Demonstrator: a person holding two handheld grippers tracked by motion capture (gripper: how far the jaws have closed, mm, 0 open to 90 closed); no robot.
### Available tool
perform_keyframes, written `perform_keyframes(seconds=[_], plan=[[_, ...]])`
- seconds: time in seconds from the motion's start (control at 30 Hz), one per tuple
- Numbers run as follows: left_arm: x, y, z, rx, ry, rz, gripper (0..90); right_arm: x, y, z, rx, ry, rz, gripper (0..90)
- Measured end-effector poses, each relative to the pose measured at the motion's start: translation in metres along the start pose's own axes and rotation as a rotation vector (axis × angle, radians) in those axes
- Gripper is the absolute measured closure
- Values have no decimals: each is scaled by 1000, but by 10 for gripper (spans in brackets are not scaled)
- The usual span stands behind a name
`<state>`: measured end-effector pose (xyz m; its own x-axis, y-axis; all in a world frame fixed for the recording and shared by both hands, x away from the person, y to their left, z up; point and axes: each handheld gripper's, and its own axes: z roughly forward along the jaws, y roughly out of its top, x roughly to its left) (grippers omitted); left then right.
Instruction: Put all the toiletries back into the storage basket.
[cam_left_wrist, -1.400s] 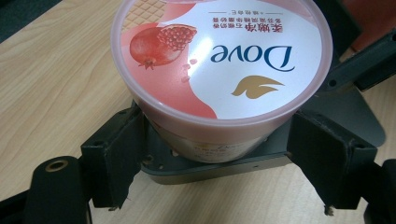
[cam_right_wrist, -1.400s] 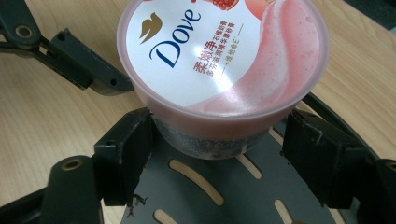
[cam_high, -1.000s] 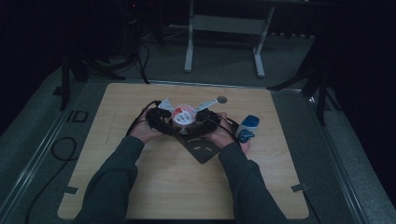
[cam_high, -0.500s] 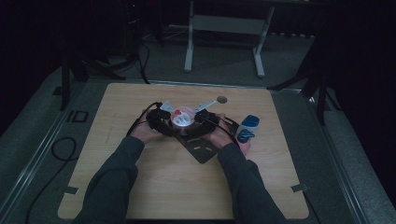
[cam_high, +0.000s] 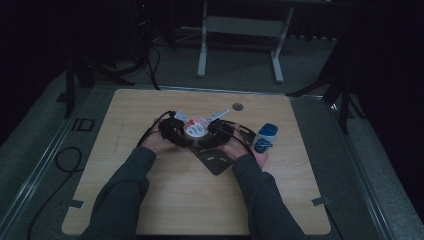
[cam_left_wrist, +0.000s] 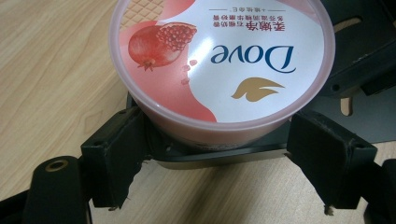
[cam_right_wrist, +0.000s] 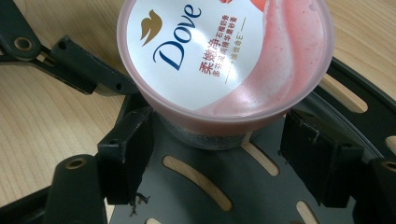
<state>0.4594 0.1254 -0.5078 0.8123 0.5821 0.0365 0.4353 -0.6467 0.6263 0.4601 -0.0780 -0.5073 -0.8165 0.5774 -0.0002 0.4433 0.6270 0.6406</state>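
Dim room, pale wooden table (cam_high: 165, 200) — both tools, left tool (cam_left_wrist: 219, 154) and right tool (cam_right_wrist: 217, 154), gape around the pink tub (cam_high: 195, 130), gripping nothing; I'd close evenly below its lid.

I see a pink tub (cam_left_wrist: 219, 70) with a white label, a red pomegranate picture, blue letters and a gold bird mark. My gripper jaws are black. The slotted plate (cam_right_wrist: 261, 196) under the tub is black. The table (cam_high: 150, 200) is light wood with grain. Right of it lie two blue objects (cam_high: 265, 137).

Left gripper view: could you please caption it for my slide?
Open left gripper straddling a pink Dove tub on a dark slotted plate.
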Motion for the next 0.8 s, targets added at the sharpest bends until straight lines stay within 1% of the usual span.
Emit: perform_keyframes(seconds=[0.03,0.17,0.33,0.4,0.47,0.53,0.57,0.63,0.67,0.77,0.8], plan=[[0,0,1,5,1,-4,198,0,0,0,3,1,2,255],[1,-1,1,7,-17,-30,196,0,-1,3,18,6,6,254],[1,-1,1,9,-14,-38,196,1,-1,4,11,5,2,255],[0,-1,1,9,-13,-40,196,1,-1,3,9,6,10,255],[0,-2,1,7,-7,-43,197,1,-2,3,11,5,11,254],[-2,-3,0,12,5,-34,188,2,-2,3,11,4,11,254],[-2,-4,-1,4,1,-39,190,2,-3,3,8,6,4,255],[-1,-5,-5,-18,-3,-51,193,2,-3,3,6,5,4,256],[-1,-6,-7,-21,-6,-53,195,3,-3,2,7,4,6,256],[-2,-10,-11,-32,4,-62,198,5,-3,1,15,0,7,256],[-1,-11,-12,-41,-1,-65,201,6,-3,0,19,-5,10,257]])
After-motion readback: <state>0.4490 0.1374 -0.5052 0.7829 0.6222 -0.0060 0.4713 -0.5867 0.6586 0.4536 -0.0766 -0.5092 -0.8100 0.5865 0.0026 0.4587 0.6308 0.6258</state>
